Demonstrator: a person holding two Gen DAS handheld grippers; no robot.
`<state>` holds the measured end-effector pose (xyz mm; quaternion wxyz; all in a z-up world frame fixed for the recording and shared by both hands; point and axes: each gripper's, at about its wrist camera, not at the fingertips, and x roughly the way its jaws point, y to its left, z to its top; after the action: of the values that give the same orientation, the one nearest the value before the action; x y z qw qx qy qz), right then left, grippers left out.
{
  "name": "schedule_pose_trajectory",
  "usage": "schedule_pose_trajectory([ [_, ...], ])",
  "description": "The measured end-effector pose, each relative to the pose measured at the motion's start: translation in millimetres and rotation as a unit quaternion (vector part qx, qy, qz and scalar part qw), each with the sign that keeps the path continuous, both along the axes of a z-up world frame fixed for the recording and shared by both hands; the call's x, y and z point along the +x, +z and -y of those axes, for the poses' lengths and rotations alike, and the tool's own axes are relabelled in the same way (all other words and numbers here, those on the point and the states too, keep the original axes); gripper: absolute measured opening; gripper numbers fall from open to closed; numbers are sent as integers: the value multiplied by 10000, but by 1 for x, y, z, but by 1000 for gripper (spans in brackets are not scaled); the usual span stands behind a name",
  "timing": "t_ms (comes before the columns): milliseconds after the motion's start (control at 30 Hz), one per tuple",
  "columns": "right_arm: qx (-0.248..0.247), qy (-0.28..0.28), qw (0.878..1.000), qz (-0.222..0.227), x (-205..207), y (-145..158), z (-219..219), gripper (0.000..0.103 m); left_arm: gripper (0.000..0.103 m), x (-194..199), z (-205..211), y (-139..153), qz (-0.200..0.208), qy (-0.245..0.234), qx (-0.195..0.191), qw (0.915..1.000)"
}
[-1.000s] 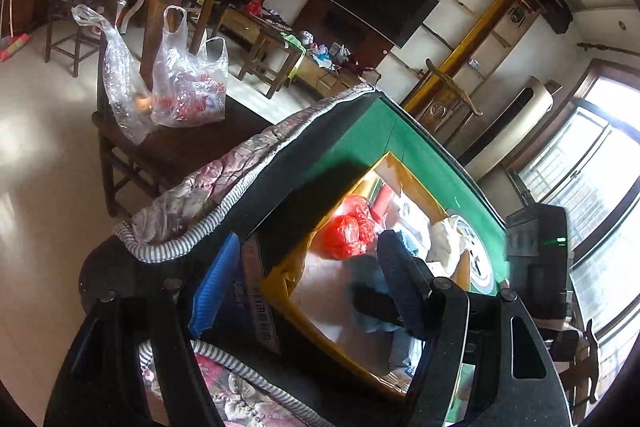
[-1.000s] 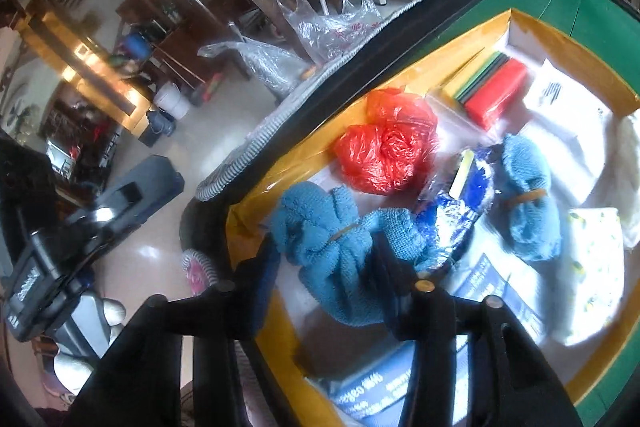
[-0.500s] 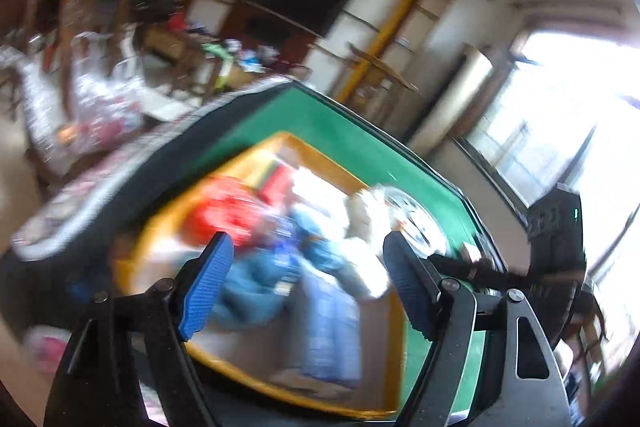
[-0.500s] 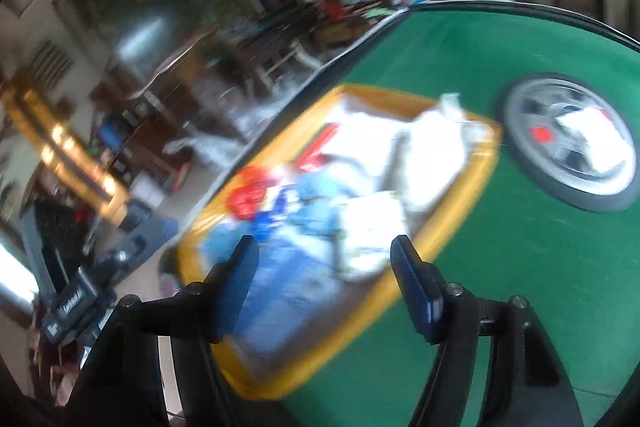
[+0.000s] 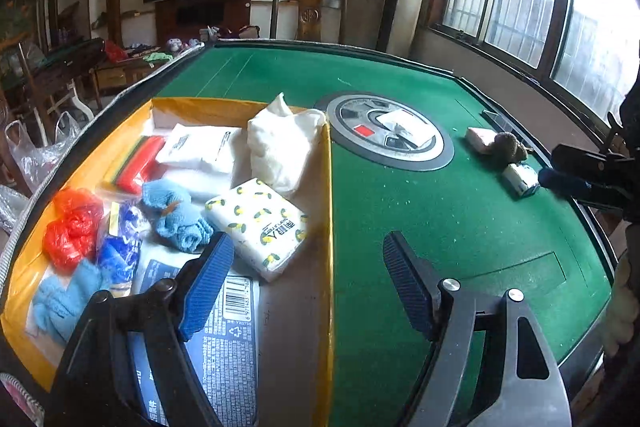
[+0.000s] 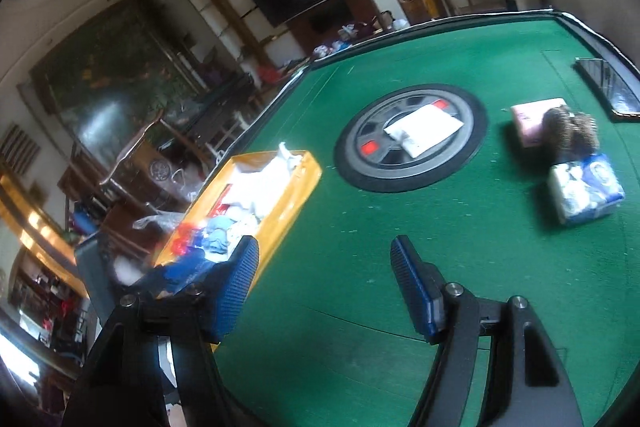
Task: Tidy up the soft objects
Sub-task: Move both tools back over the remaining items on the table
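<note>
- Left gripper (image 5: 308,269) hovers level, jaws spread and empty, straddling the yellow box (image 5: 330,187) wall.
- Right gripper (image 6: 324,275) hangs tilted over green felt (image 6: 460,247), released.
- Ahead-right of it: fuzzy brown toy (image 6: 570,133), glossy tissue pack (image 6: 586,189).

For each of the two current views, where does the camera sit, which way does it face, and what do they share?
Left wrist: behind the open left gripper, over the yellow box edge, facing across the green table; the right gripper shows at far right.
Right wrist: behind the open right gripper, facing the table centre.
Shared: box, round centre panel, brown plush toy, blue tissue pack.
</note>
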<state>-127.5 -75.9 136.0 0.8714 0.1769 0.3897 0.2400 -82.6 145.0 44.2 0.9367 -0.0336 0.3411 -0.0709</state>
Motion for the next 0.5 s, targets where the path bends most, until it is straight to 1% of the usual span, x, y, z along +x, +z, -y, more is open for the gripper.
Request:
schedule_pose_trajectory([
  [67,2,-75,10000,6,-2,-3,7,64,77,3,11,3,49,-85,29,9999],
  [233,80,-239,9997,-24,-2,-9,32,64,77,12,35,10,98,-223,390,9989],
  [300,60,-315,9995,7,-3,-8,40,64,77,10,38,17,132,-204,339,9991],
  [400,4,-463,9989,64,-2,-5,53,64,77,4,45,28,48,-205,180,9996],
  [500,-48,-694,9974,182,5,4,64,64,77,1,62,30,-41,-198,363,9991],
])
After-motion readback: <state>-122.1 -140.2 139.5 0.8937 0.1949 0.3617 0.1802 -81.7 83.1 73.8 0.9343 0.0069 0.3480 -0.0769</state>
